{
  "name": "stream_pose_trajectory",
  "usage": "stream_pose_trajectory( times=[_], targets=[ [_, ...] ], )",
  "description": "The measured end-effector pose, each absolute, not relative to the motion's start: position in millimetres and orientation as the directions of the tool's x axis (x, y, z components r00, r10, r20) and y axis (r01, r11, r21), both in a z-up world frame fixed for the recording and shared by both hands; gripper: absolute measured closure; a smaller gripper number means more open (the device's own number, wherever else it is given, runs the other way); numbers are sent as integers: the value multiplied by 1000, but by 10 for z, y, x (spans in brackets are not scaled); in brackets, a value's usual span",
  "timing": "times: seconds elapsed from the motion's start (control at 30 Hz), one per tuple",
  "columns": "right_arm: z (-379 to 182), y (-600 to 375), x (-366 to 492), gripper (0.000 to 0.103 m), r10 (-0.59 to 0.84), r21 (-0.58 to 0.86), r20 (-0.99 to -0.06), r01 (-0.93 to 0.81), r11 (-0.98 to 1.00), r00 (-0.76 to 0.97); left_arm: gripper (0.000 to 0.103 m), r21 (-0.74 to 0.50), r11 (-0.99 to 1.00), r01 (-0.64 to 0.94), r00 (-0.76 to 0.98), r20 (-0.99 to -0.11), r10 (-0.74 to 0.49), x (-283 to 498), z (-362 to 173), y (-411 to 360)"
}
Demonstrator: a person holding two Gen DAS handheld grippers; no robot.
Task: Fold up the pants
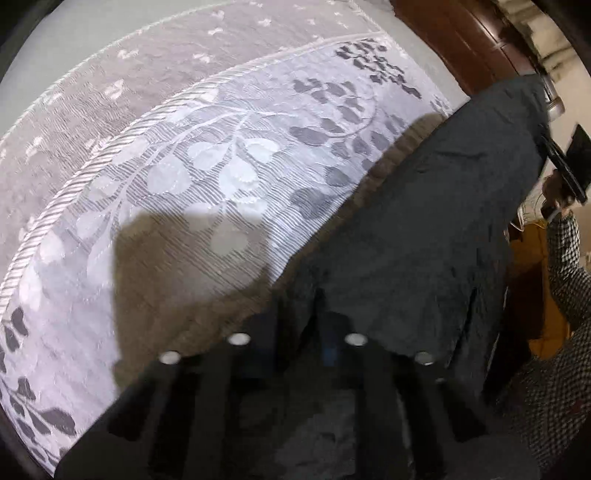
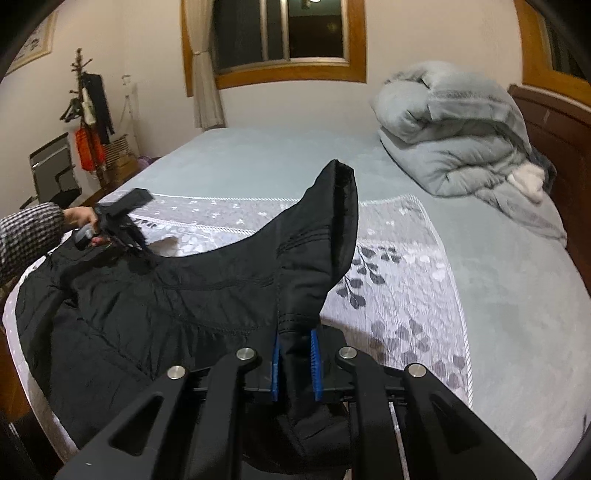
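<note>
Black pants (image 2: 147, 314) on a white leaf-patterned bedspread (image 2: 406, 266).
Grey and white leaves woven in; pale blue-grey sheet (image 2: 517, 295) beneath, grey duvet (image 2: 450, 140), black-and-white checked sleeve (image 2: 26, 232), blue gripper pads (image 2: 275, 365).

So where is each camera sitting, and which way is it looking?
Left wrist: on the left tool, looking down at the black pants on the leaf-patterned cloth; the other checked sleeve and right tool show at the right edge.
Right wrist: on the right tool, shut on the pants, looking across the bed to the window; the left tool and sleeve show.
Shared: pants, patterned cloth, each other's tool.
</note>
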State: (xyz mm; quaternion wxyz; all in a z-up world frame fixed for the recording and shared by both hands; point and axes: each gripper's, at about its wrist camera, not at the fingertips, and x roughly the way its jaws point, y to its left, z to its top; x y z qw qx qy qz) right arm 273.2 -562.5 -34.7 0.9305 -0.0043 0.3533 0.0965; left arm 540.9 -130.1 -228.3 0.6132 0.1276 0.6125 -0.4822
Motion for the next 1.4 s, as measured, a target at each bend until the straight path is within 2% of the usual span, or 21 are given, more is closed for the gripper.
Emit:
stream_pose_trajectory(
  times=[0.1,0.27,0.5,0.7,0.97,1.1,1.4],
  targets=[
    [-372,-5712,2739,90,172,89,-657,-151,984,734,97,-400,495,772,-161,-875,-456,5238,-2148,-1268],
    [-462,-5821,2763,90,148,110,-678,-100,989,720,97,-357,523,774,-26,-843,-537,4988,-1697,-1067],
    [-482,-5837,2628,90,146,155,-649,-58,986,747,98,-270,553,788,120,-813,-569,4056,-872,-699],
    [-504,-5716,2310,90,129,145,-650,-44,988,749,98,-268,609,746,208,-775,-597,3055,-655,-533],
    [-669,-5614,1859,90,121,157,-669,-20,987,733,97,-257,689,677,296,-763,-575,1992,-834,-458],
    [-725,-5533,1707,90,99,135,-667,-11,991,739,97,-163,739,654,356,-795,-491,1491,-1071,-558],
    [-767,-5389,1546,90,71,86,-666,-19,996,743,95,-203,827,525,361,-827,-431,1164,-1781,-668]
  ],
)
